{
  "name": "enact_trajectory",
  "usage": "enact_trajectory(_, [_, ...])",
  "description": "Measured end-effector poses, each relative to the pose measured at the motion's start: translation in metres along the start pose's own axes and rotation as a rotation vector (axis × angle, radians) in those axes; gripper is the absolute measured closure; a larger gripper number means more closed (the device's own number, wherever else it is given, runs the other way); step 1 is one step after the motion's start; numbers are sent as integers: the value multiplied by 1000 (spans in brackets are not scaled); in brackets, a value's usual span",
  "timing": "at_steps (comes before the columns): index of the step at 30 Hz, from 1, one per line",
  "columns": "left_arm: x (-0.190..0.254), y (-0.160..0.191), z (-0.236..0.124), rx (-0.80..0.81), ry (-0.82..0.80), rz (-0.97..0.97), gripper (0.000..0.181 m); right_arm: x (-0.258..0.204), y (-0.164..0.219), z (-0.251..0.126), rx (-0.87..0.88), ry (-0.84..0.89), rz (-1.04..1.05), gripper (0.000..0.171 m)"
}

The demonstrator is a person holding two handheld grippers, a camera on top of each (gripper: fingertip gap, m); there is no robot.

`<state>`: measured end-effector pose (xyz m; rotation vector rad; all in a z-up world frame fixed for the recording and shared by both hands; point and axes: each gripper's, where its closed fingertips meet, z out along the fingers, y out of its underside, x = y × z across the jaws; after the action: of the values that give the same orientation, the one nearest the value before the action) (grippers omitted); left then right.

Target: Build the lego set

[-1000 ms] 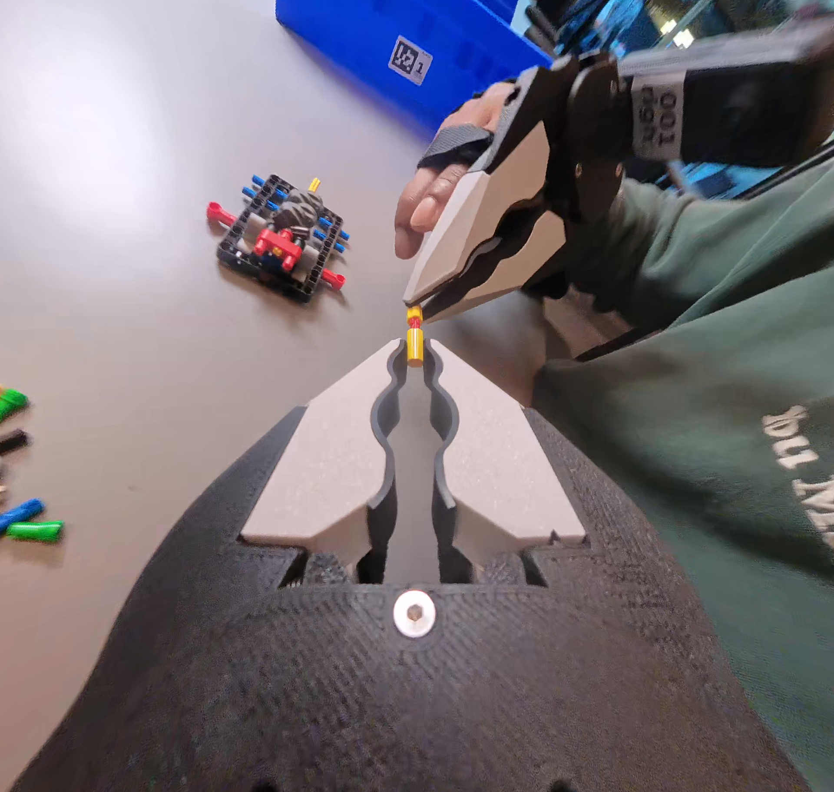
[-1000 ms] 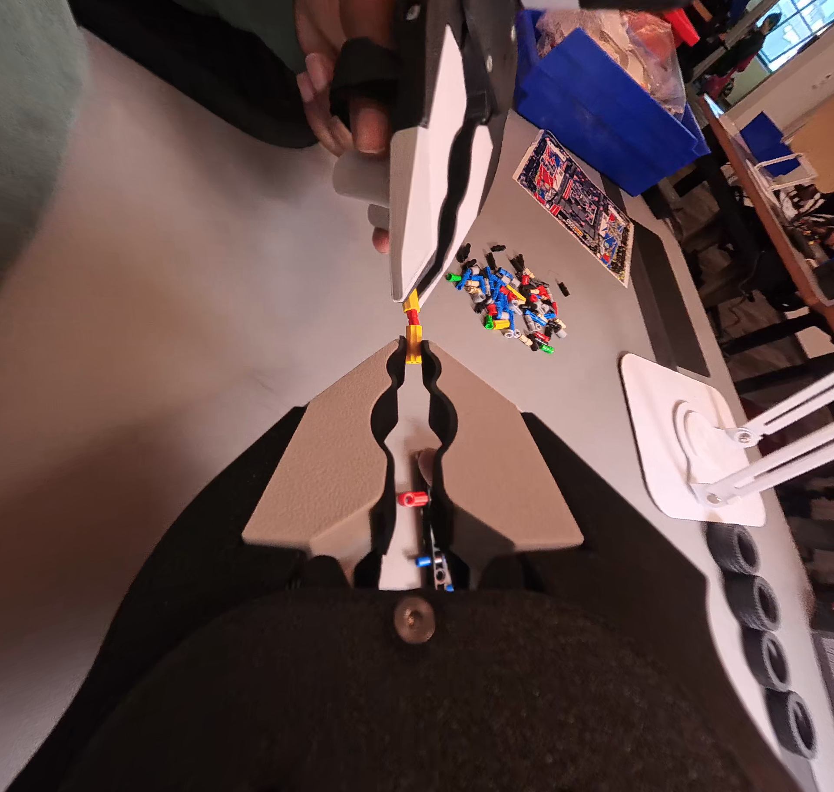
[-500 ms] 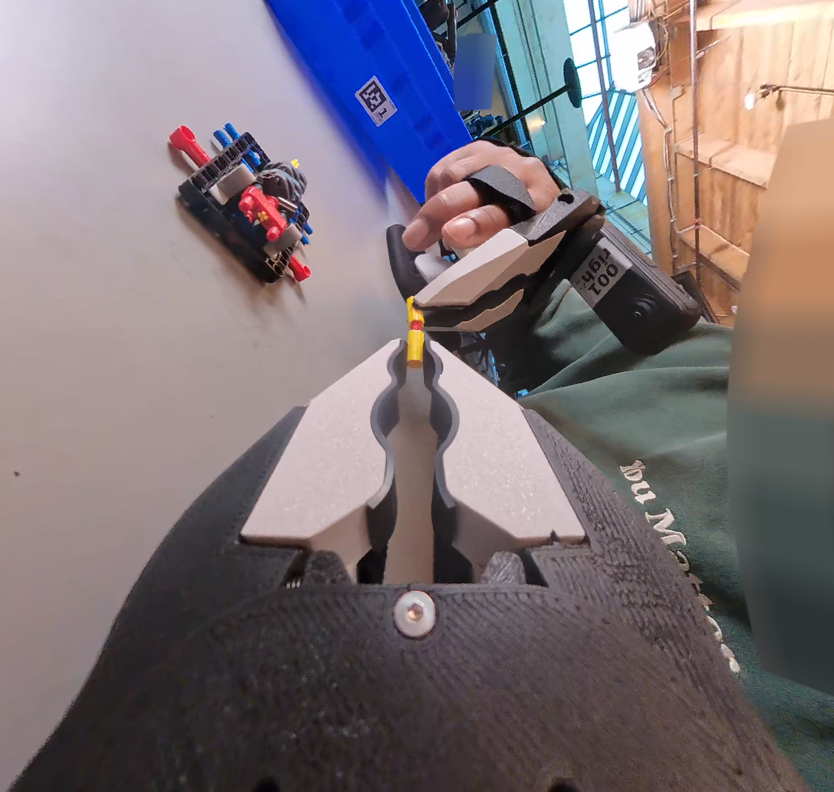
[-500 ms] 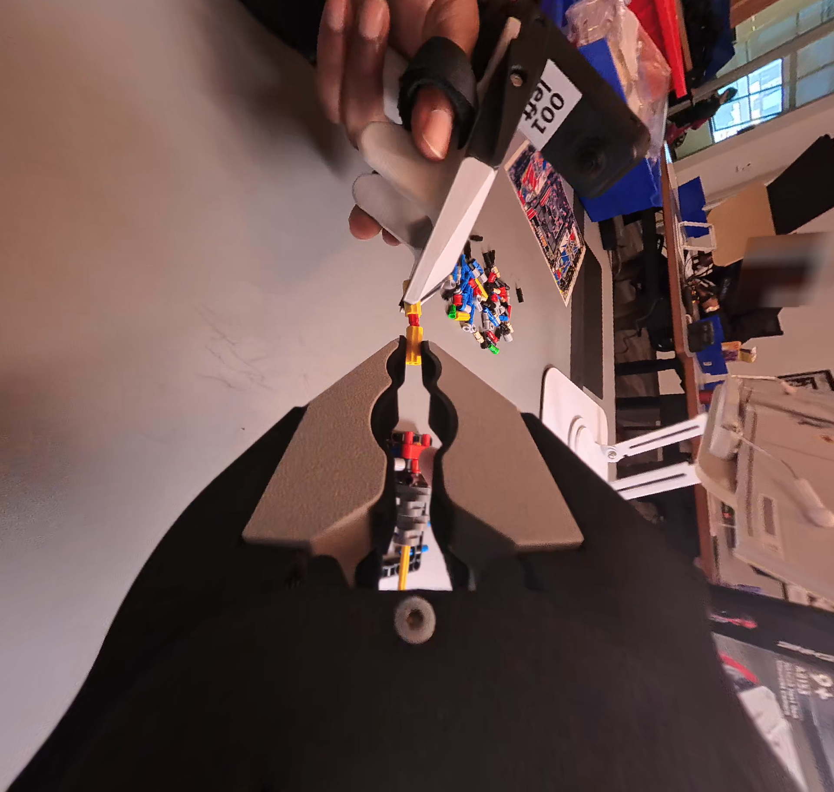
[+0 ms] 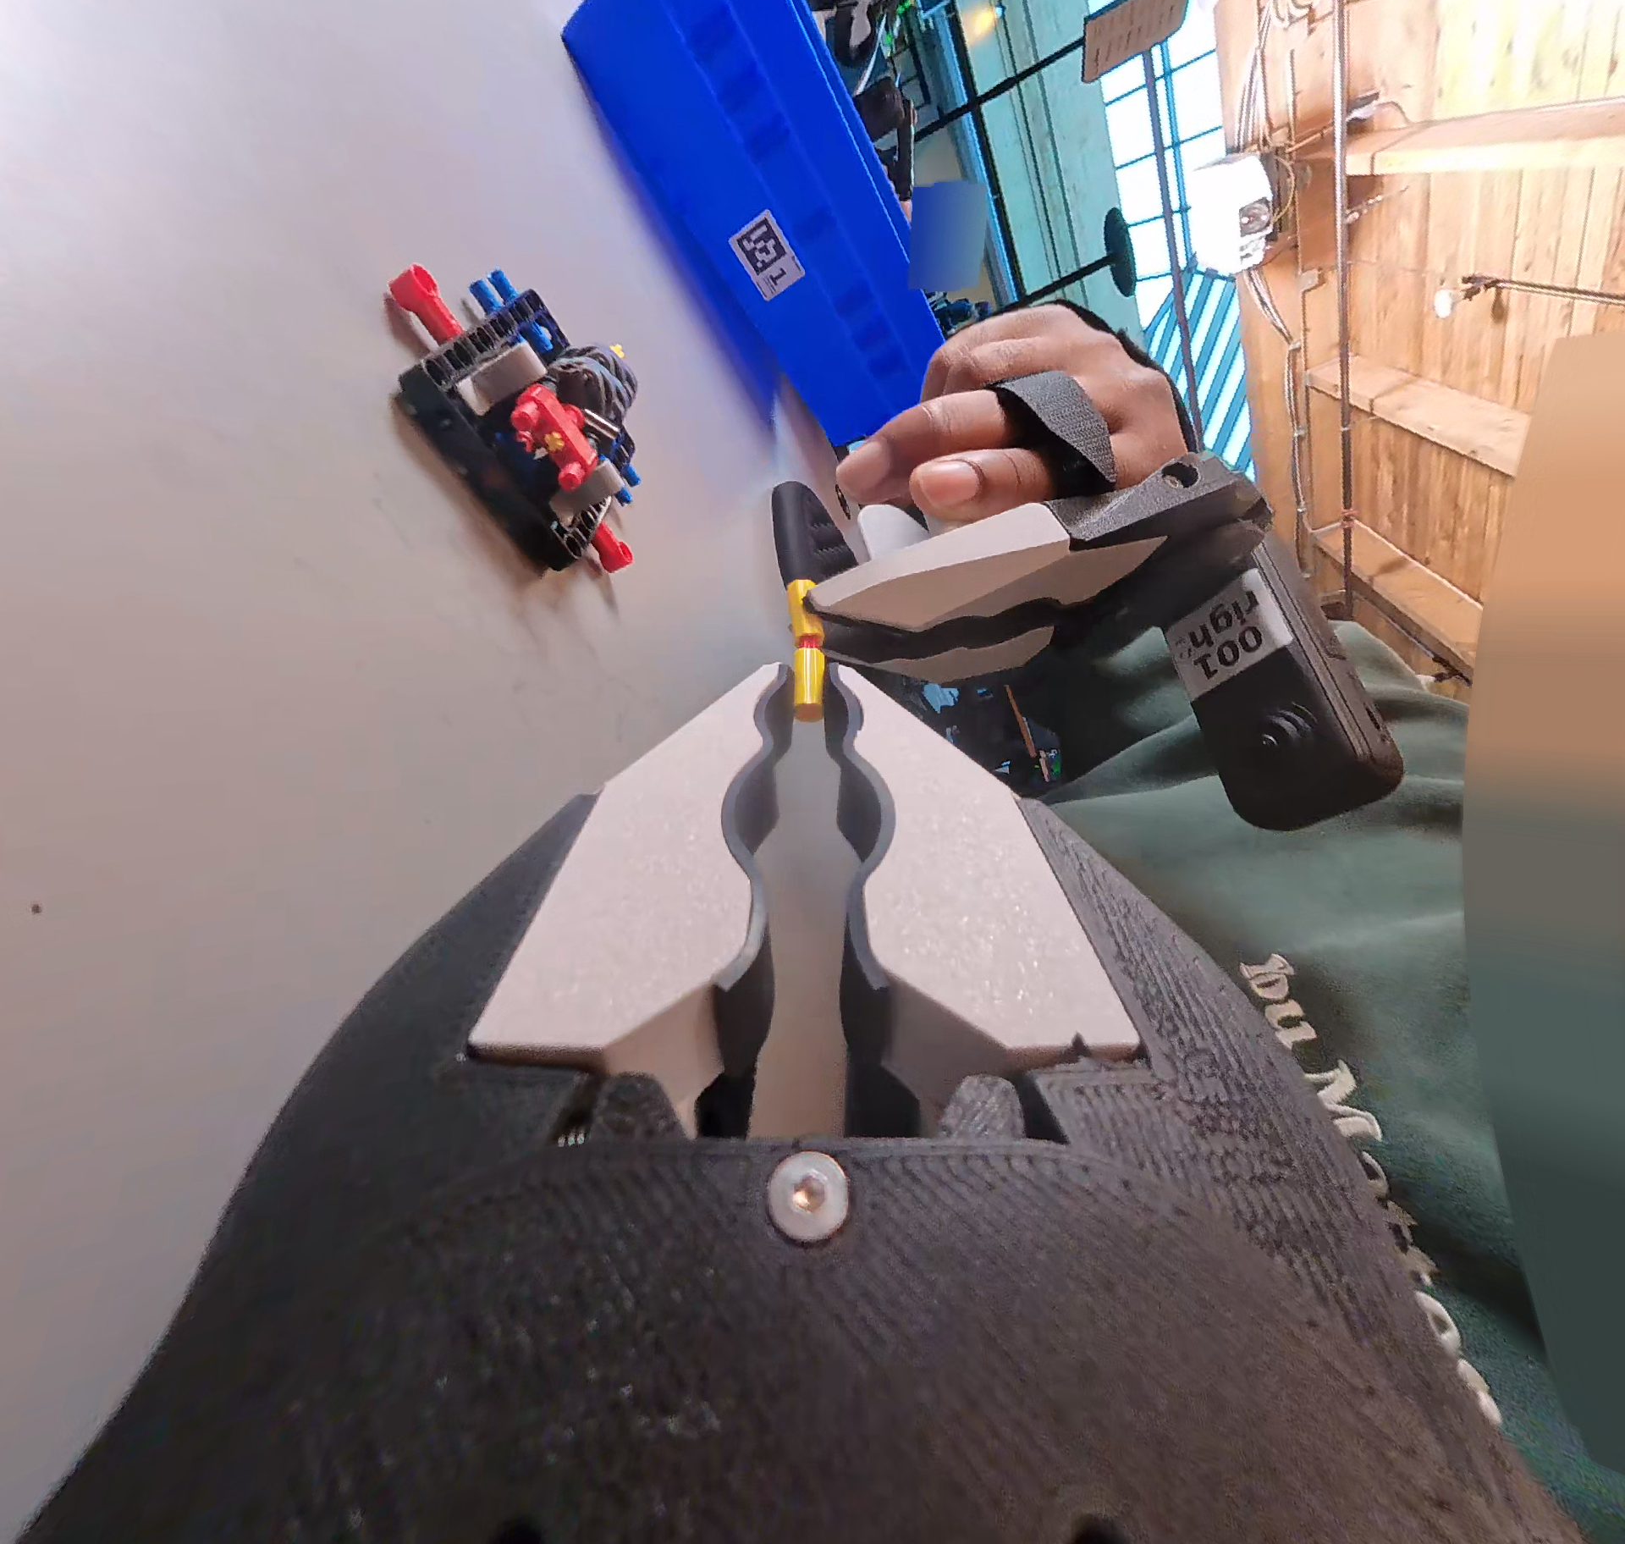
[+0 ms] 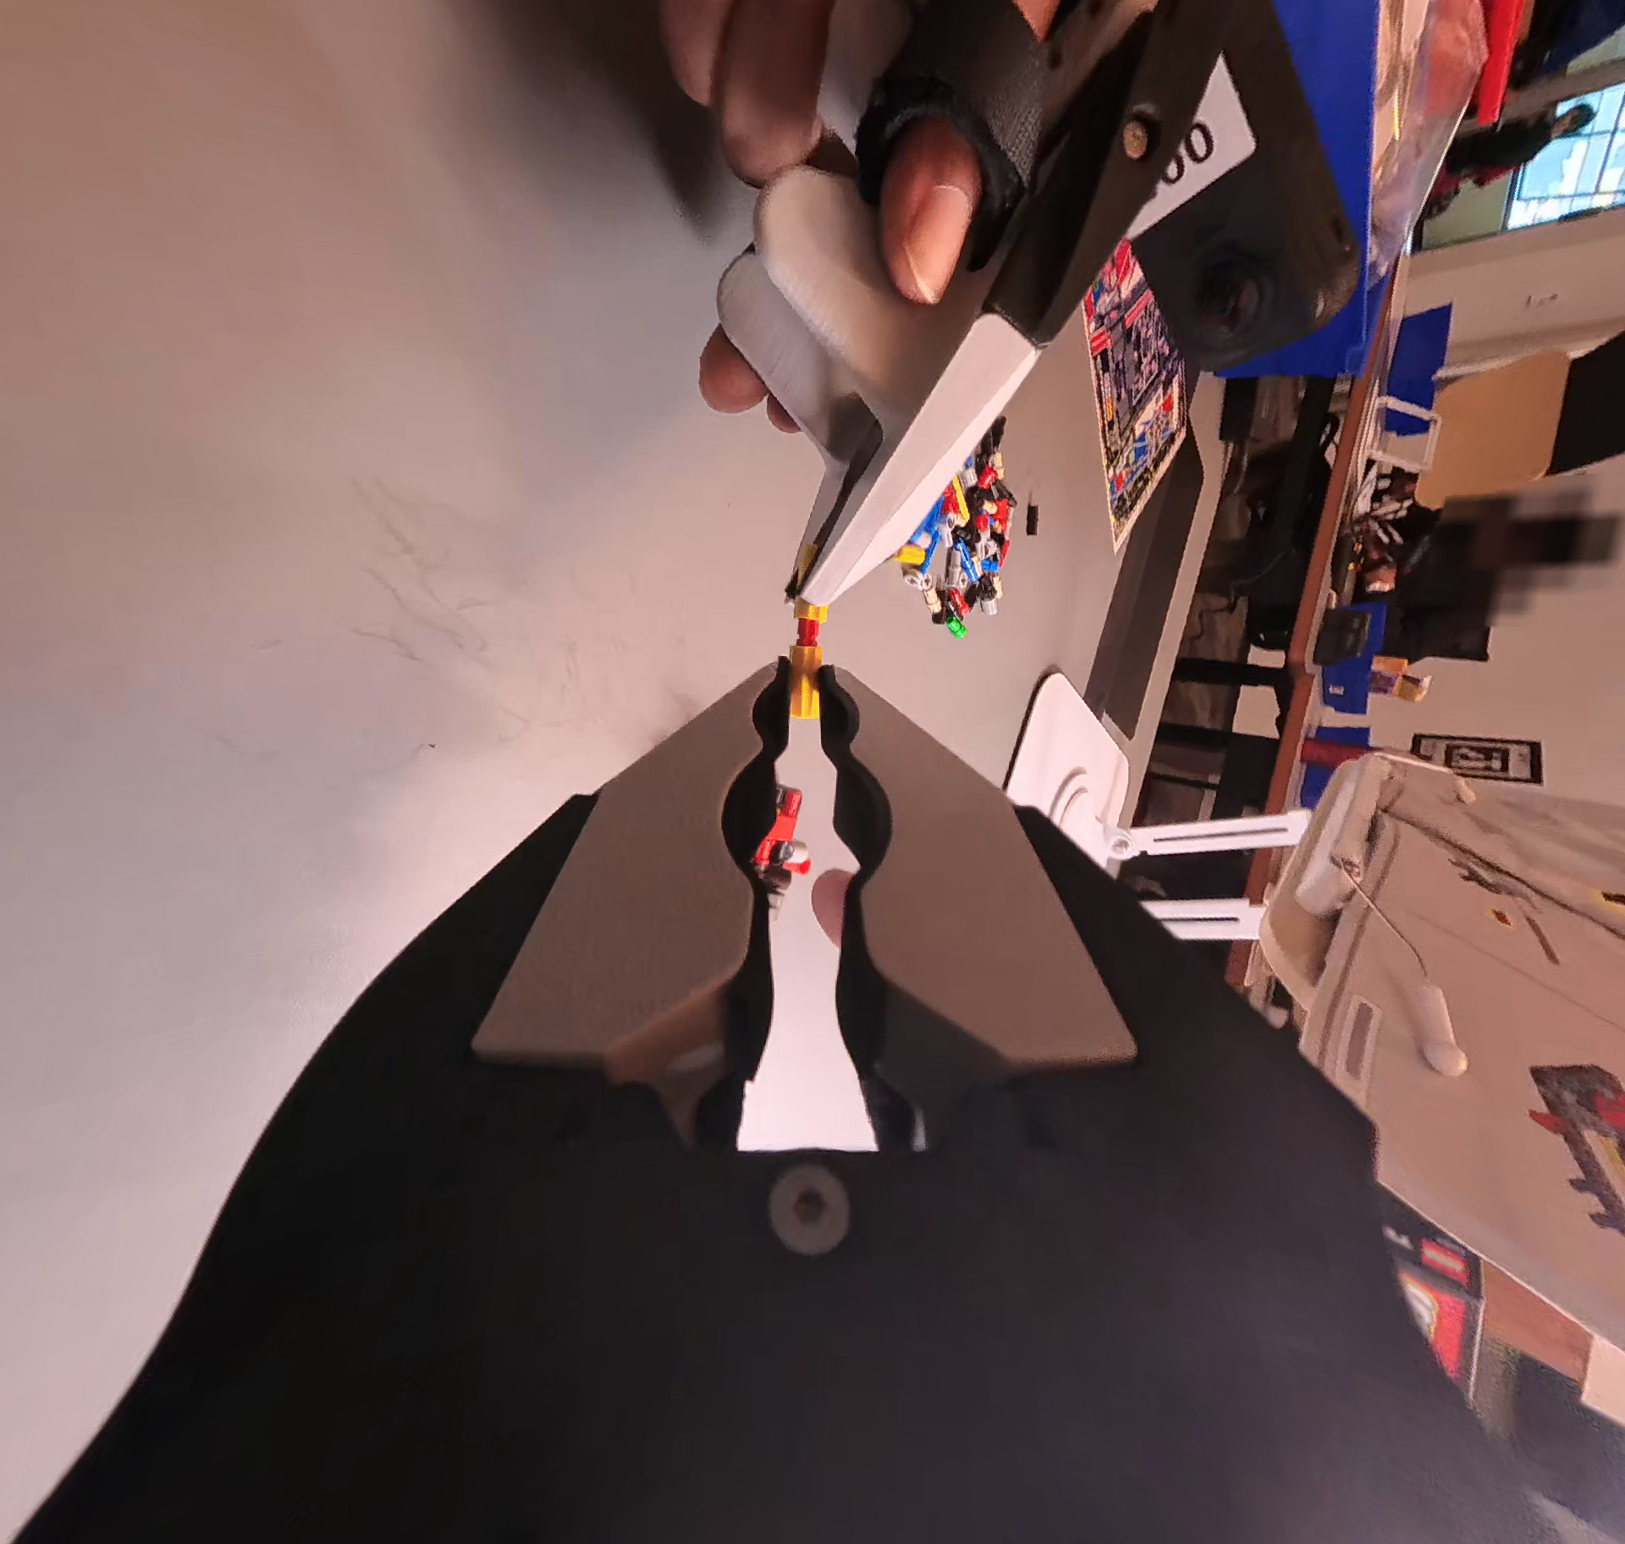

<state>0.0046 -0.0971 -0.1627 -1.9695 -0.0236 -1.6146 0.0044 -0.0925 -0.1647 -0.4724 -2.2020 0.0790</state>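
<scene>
In the left wrist view, the left gripper [image 5: 807, 693] pointed forward above the grey bench [image 5: 220, 710], its tips pinched on a small yellow connector [image 5: 807, 689]. A short red axle [image 5: 806, 642] joined that piece to a second yellow connector [image 5: 798, 603], which the right gripper [image 5: 813, 609] clamped between its tips. The right gripper came in from the right, lying nearly level, so the two grippers met tip to tip at about a right angle. The right hand [image 5: 994, 438] wrapped its handle from above, one finger through a black strap, over a green sleeve [image 5: 1275, 869].

Farther off to the left on the bench lay the partly built lego assembly [image 5: 528, 429], a black frame with red, blue and grey parts, well apart from both grippers. Behind it stood a blue bin [image 5: 747, 121].

In the right wrist view, the right gripper [image 6: 804, 686] pinched its yellow connector [image 6: 804, 689], and the red axle [image 6: 810, 628] ran up to the left gripper [image 6: 809, 591], which slanted down from the upper right with the left hand [image 6: 844, 95] around its white handle. Beyond the tips lay a pile of loose lego pieces [image 6: 963, 534], then a printed instruction sheet [image 6: 1134, 394] and a white lamp base [image 6: 1068, 763].
</scene>
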Motion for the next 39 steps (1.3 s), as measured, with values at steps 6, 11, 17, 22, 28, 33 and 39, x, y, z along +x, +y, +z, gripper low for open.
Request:
enact_trajectory(6, [-5,-6,3,67,-33,-22,177,1,7,4,-94,32,38,168])
enact_trajectory(11, [-9,-9,3,98,-62,-7,177,3,12,8,-155,67,29,168])
enact_trajectory(17, [5,-16,-3,116,-13,85,176,17,7,1,-29,70,142,166])
enact_trajectory(22, [29,-20,-7,131,78,172,176,32,-2,-18,118,29,288,146])
enact_trajectory(28, [61,-24,-15,153,217,274,177,43,-11,-46,612,-242,937,135])
enact_trajectory(33, [68,-19,-11,129,230,311,177,47,-20,-54,809,-331,1058,144])
enact_trajectory(39, [70,-17,-7,111,227,324,177,47,-26,-57,818,-334,1024,158])
